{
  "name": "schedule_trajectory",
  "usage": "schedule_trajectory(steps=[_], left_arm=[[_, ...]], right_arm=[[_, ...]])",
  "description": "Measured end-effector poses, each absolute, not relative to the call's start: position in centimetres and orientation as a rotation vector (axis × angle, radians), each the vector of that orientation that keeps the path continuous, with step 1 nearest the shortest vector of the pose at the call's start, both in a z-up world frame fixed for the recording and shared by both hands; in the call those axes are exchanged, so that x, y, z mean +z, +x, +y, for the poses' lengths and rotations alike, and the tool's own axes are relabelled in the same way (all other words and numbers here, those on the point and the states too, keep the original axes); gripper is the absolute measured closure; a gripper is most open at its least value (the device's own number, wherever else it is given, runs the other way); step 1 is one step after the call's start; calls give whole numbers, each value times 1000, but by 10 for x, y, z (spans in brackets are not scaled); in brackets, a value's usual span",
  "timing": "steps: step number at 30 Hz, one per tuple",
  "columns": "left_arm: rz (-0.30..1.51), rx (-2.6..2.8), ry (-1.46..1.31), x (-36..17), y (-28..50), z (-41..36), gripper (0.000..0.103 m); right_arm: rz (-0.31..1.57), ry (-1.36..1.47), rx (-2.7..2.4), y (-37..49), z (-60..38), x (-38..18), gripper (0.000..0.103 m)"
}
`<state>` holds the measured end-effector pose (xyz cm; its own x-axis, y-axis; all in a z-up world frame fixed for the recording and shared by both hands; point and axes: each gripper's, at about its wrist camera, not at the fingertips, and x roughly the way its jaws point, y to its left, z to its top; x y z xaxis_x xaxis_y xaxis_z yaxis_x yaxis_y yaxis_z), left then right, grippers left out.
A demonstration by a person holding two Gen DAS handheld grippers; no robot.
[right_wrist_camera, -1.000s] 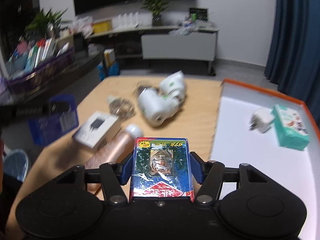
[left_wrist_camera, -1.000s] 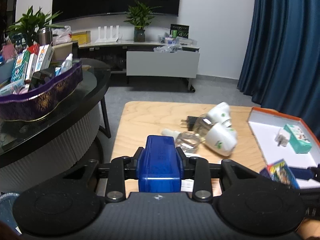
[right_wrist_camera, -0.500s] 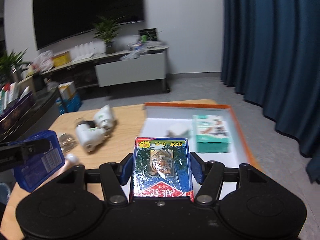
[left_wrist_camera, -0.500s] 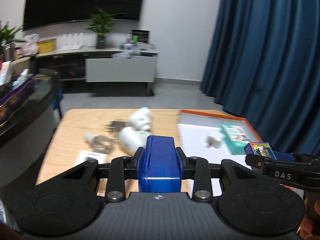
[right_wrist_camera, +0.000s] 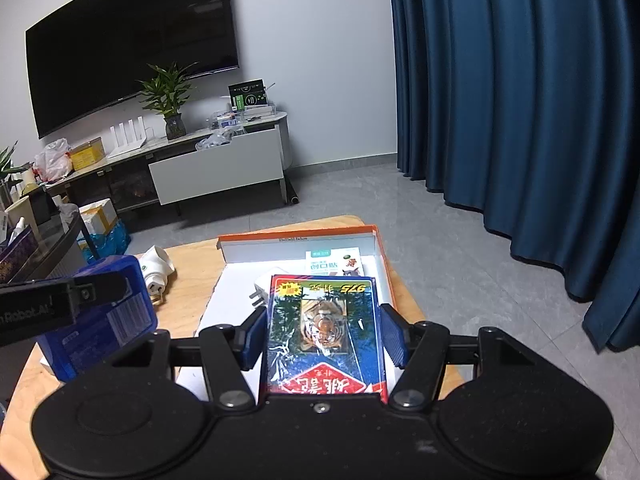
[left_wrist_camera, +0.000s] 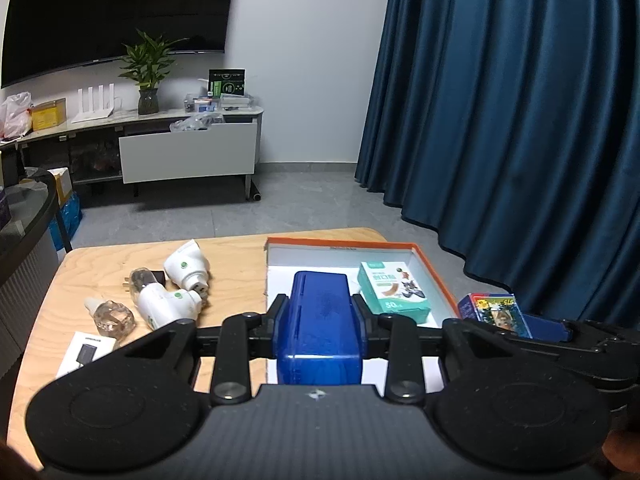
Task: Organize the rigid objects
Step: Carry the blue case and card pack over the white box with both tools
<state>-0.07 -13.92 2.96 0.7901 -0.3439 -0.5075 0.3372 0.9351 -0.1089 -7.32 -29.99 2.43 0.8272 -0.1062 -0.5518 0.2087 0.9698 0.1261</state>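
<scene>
On the wooden desk [left_wrist_camera: 240,256] the orange-rimmed tray [left_wrist_camera: 344,243] lay straight ahead of both tools: the left tool [left_wrist_camera: 319,322] clamped a blue case [left_wrist_camera: 318,332], the right tool [right_wrist_camera: 323,334] clamped a card box [right_wrist_camera: 324,332], long axes pointing forward.

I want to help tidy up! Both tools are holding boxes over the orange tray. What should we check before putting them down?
1. Left tool gripping the blue box firmly: ok.
2. Right tool gripping the tiger card box firmly: ok.
3. Bare white floor left in the orange tray: ok.
4. Green box and white plug out of the landing spots: cannot tell, both lie close ahead.
5. The two tools far enough apart not to bump: cannot tell, they look close.
6. Boxes hanging over the tray, not the wooden table: ok.
</scene>
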Motion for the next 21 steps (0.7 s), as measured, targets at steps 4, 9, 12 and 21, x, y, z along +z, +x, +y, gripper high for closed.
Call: schedule_trajectory(steps=[4, 9, 12, 21], left_arm=[[558, -362, -7, 27, -6, -142, 69], [568, -362, -8, 27, -11, -145, 69], [568, -369, -5, 26, -16, -149, 69], [570, -376, -5, 25, -23, -150, 69]], right_arm=[[574, 191, -161, -79, -302, 23, 32], [571, 204, -165, -86, -305, 23, 32], [571, 207, -165, -88, -305, 23, 32], [576, 197, -155, -91, -302, 23, 32]])
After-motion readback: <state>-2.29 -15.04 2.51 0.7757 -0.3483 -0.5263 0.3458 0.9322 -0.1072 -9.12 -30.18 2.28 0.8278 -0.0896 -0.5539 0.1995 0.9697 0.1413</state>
